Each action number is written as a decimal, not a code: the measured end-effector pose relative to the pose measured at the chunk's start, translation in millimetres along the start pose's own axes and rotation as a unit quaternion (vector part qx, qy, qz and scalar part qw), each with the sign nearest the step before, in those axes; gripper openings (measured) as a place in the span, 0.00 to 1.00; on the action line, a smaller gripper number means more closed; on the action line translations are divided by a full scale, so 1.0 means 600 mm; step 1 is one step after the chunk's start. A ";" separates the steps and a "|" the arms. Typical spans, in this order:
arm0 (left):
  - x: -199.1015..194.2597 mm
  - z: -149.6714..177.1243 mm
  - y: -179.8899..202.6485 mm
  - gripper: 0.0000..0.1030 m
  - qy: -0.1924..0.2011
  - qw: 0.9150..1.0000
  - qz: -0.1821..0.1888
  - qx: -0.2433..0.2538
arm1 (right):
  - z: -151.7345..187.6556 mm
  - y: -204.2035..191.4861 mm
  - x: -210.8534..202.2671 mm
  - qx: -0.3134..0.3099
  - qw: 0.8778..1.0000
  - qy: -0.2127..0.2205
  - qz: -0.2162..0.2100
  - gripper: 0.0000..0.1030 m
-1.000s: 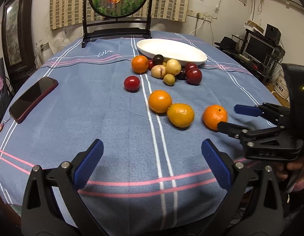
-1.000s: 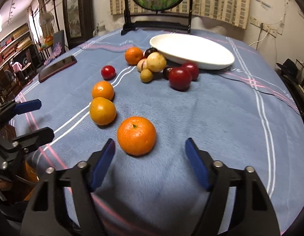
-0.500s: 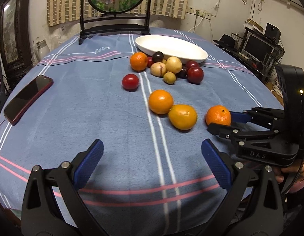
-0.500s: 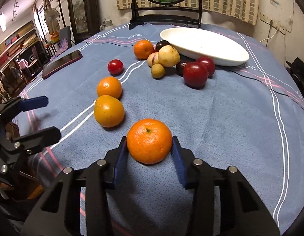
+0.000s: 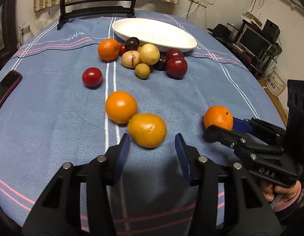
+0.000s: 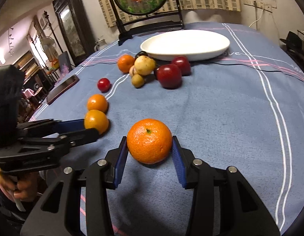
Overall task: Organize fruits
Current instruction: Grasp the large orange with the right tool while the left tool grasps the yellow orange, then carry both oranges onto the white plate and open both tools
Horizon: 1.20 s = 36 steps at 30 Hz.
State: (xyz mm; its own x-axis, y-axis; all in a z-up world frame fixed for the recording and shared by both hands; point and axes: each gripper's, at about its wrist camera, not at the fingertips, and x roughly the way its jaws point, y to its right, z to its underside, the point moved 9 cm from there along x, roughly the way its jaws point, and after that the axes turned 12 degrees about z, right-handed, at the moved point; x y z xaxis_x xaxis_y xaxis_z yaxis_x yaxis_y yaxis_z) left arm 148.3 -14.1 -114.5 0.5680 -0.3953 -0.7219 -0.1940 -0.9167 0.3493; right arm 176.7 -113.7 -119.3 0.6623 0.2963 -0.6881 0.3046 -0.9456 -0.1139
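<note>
Right tool [image 6: 150, 153]: blue pads pinch the tangerine [image 6: 149, 141] at lower centre, lifted just off the cloth.
Left tool [image 5: 152, 153]: spread, straddling the near side of the yellow-orange fruit [image 5: 147, 130].
Plate [image 5: 183, 46]: upper centre, far table [image 5: 43, 118] edge; clustered fruit crowds its near rim.
Open room: bare cloth, right side.
Phone [image 6: 62, 88]: left edge.
</note>
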 end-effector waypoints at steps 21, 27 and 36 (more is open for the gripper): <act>0.010 -0.004 -0.016 0.40 -0.006 0.999 0.003 -0.034 | 0.001 0.000 -0.005 0.003 1.000 0.001 -0.012 0.43; -0.028 -0.046 -0.008 0.40 0.027 1.000 0.016 0.002 | -0.061 0.025 -0.014 0.033 0.999 0.012 -0.020 0.43; 0.009 -0.278 -0.033 0.40 0.062 0.997 0.017 0.031 | -0.275 0.098 0.068 0.035 0.993 0.088 0.076 0.43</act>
State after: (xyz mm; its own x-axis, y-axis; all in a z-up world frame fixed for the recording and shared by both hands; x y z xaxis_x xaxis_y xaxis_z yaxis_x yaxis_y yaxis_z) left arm 288.6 11.4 -25.8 0.6543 -0.4189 -0.6296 -0.2614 -0.9065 0.3315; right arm 334.4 -135.0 -35.6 0.8081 0.1622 -0.5663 0.1477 -0.9864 -0.0717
